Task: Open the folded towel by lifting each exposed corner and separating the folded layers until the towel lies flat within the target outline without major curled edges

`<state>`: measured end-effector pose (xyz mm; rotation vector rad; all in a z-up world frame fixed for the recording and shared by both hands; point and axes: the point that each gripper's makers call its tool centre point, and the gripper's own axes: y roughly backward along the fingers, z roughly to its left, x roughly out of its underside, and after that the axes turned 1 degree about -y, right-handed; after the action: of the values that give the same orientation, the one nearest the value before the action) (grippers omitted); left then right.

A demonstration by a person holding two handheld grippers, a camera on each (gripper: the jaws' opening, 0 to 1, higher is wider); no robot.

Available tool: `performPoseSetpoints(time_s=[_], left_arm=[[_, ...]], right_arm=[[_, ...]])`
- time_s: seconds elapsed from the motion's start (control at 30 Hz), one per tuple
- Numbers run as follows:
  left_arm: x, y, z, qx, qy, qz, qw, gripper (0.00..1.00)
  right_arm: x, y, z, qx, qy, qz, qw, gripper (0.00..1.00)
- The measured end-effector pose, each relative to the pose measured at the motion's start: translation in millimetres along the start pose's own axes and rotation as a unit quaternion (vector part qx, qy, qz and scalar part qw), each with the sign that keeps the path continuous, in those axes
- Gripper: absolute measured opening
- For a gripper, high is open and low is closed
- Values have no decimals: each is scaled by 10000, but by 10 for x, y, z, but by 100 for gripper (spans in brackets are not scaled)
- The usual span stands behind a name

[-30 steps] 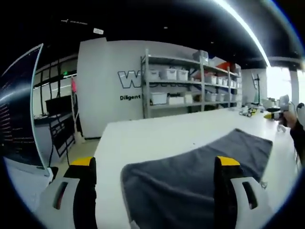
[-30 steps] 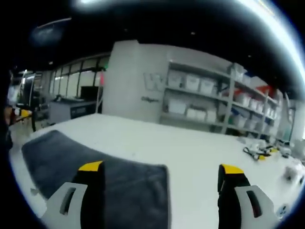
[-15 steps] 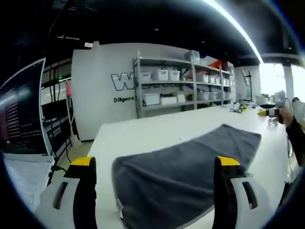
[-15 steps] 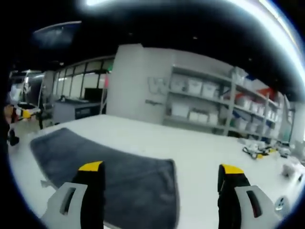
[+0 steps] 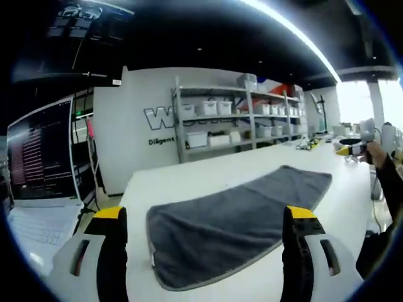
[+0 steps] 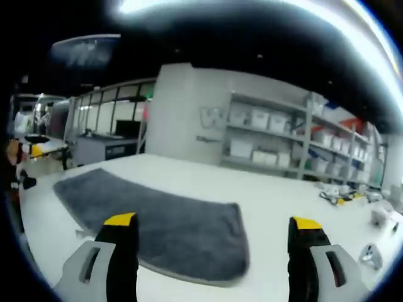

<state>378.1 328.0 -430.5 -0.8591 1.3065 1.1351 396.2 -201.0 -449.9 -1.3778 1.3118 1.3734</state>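
Towel: a grey towel [image 5: 233, 220] lies spread on the white tabletop [image 5: 189, 179]; in the right gripper view it shows as a long strip [image 6: 164, 223].
Left tongs: the left tongs [image 5: 204, 220] are open, holding nothing, raised off the cloth.
Right tongs: the right tongs [image 6: 214, 221] are open too, empty, and clear of the towel.
Bearing from left: the towel's near end sits between the jaws at 6 o'clock; its long axis runs off toward 2 o'clock.
Bearing from right: the towel's near end sits toward the left jaw; its length trails off toward 10 o'clock.
Nearer hand: each set of tongs faces its own end of the strip, so neither looks clearly nearer.
Edges: a pale hem rims the near end in the left gripper view; I cannot tell whether a folded layer remains.
Outline: no target outline can be made out.
Backdrop: shelving [image 5: 239, 119] with bins stands beyond the tabletop.
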Motion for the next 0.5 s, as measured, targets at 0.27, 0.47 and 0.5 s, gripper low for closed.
performPoseSetpoints(time_s=[0.27,0.47,0.5], left_arm=[[157,121,-152,66,36,106,9999,100],[202,141,-263,156,153,83,9997,100],[203,126,-303,228,165,71,9996,100]], right_arm=[[89,189,21,-79,-68,36,9999,99],[263,203,-105,-46,-189,174,9997,99],[288,211,-125,-26,-213,184,9996,99]])
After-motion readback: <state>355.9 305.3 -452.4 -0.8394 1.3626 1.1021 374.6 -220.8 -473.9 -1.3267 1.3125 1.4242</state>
